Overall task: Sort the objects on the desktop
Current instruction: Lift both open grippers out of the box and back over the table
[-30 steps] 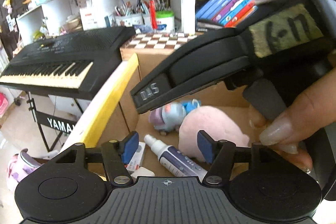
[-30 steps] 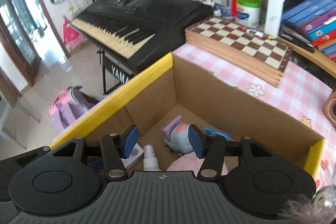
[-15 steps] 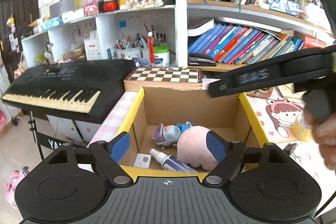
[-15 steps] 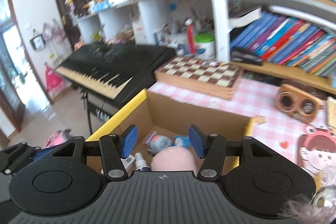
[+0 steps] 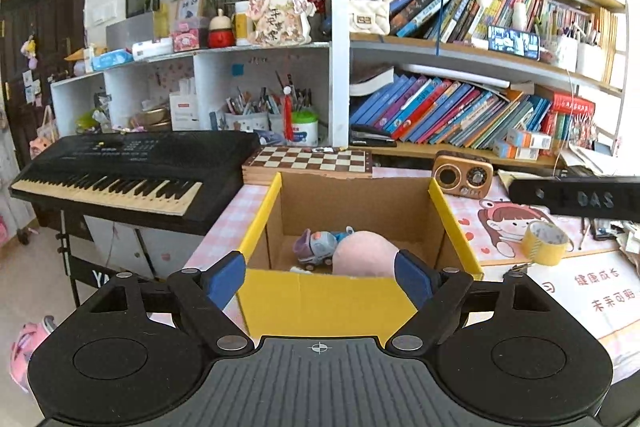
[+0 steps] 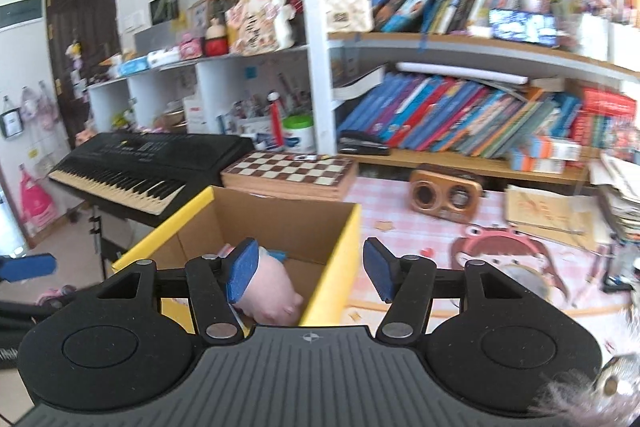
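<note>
A cardboard box with yellow flaps [image 5: 320,303] stands on the pink checked desk; it also shows in the right wrist view [image 6: 328,283]. Inside lie a pink plush [image 5: 362,259] and a small blue-purple toy car [image 5: 316,247]; the plush also shows in the right wrist view [image 6: 272,287]. My left gripper [image 5: 319,277] is open and empty, held back in front of the box. My right gripper [image 6: 310,269] is open and empty above the box's right flap. A roll of yellow tape [image 5: 546,243] lies on the desk right of the box.
A chessboard [image 5: 310,163] lies behind the box and a wooden radio [image 5: 462,175] to its right. A black keyboard [image 5: 128,171] stands at the left. Bookshelves fill the back. Papers and a cartoon mat [image 6: 504,251] cover the desk at right.
Both grippers have pulled up and back out of the box and opened wider. The right gripper has swung to the right, away from the left camera's view.
</note>
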`<state>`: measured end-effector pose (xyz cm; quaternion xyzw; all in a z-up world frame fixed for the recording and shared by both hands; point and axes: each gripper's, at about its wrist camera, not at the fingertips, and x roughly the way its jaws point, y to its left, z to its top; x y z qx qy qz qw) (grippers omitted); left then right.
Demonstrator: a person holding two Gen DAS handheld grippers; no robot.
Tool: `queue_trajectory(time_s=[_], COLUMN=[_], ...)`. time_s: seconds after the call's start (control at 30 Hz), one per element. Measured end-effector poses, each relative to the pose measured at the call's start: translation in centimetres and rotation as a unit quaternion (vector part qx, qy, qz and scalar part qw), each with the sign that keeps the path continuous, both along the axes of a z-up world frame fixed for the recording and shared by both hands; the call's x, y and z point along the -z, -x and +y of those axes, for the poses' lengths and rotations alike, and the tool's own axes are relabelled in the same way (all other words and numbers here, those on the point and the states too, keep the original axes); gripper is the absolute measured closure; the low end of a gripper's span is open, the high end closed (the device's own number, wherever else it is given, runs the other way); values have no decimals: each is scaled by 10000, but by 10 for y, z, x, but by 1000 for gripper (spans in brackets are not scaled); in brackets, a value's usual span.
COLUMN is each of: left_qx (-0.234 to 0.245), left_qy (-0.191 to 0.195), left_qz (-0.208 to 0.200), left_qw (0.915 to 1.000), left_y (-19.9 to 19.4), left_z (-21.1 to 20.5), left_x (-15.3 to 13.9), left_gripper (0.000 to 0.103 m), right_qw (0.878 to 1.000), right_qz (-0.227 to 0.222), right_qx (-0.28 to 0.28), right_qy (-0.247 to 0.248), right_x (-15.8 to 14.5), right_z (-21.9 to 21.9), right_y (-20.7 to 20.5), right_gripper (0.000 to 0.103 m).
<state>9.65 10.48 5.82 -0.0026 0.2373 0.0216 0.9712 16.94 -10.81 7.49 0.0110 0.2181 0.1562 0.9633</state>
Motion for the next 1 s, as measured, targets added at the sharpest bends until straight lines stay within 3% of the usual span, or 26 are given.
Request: queue_trajectory(time_s=[0.27, 0.47, 1.0], left_qx=[-137, -220, -169], left_qy=[121, 116, 212], left_qz=[-4, 122, 302], left_qw=[9998, 9996, 9992], left_y=[37, 60, 95], left_z=[6, 8, 1], left_x=[6, 17, 35], left_gripper=[12, 10, 7], right_qw=[9986, 9978, 9970], right_qz=[-202, -86, 295], right_qx=[478, 623, 480], right_qy=[106, 199, 524], right_x=[18, 38, 69], right_z=[-11, -10, -4], right_y=[65, 101, 157], right_gripper=[45, 43, 39])
